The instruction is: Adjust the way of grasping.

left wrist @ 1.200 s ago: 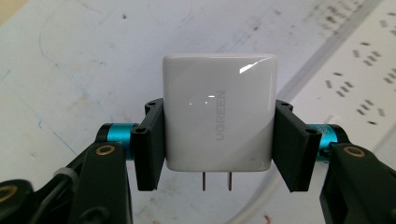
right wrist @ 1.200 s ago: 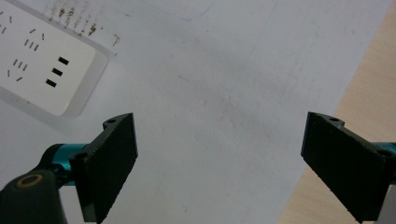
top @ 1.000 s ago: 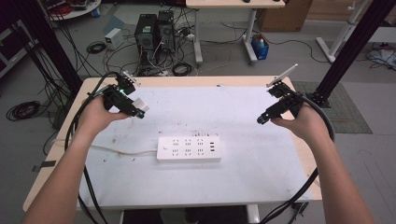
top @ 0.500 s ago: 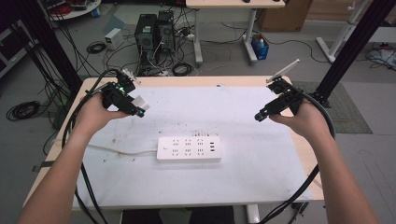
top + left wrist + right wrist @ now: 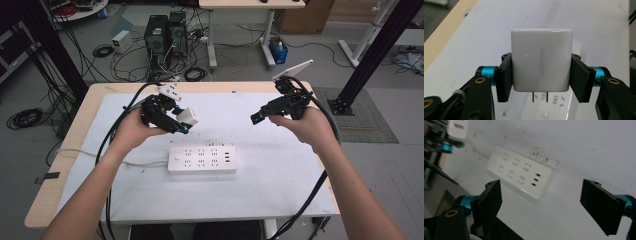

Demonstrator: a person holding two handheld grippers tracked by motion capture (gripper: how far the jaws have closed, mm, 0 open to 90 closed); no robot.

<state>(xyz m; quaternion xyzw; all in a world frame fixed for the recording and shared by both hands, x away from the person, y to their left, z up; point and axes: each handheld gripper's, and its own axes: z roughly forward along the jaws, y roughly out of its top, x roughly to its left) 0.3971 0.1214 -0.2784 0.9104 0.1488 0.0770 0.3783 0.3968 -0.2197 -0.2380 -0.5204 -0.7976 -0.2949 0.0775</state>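
left gripper (image 5: 181, 125) is clamped on a white charger (image 5: 188, 116), one pad pressed flat against each side of the block, and in the left gripper view the two metal prongs (image 5: 540, 97) stick out of its lower edge, toward the camera. in the high view the charger sits left of centre, held up off the white mat (image 5: 280, 180), above and a little to the left of the white power strip (image 5: 202, 159) that lies flat in the middle of the frame with its cord running off to the left.

right gripper (image 5: 257, 118) hangs at the upper right of the high view, apart from everything. its jaws have just been closing a little, yet they stand wide with nothing between them, and in the right gripper view the strip (image 5: 519, 173) lies beyond them, in the upper left of that frame.

to my eye the job in hand is getting the charger into one of the strip's sockets. doing it well means turning the wrist so the prongs face straight down, bringing them over one pair of slots and checking that they line up before pushing. the grip looks square, which should help keep the block from twisting. the strip is loose on the mat, so i'd bring the free gripper down on its far end to pin it, then press in one straight push without rocking.
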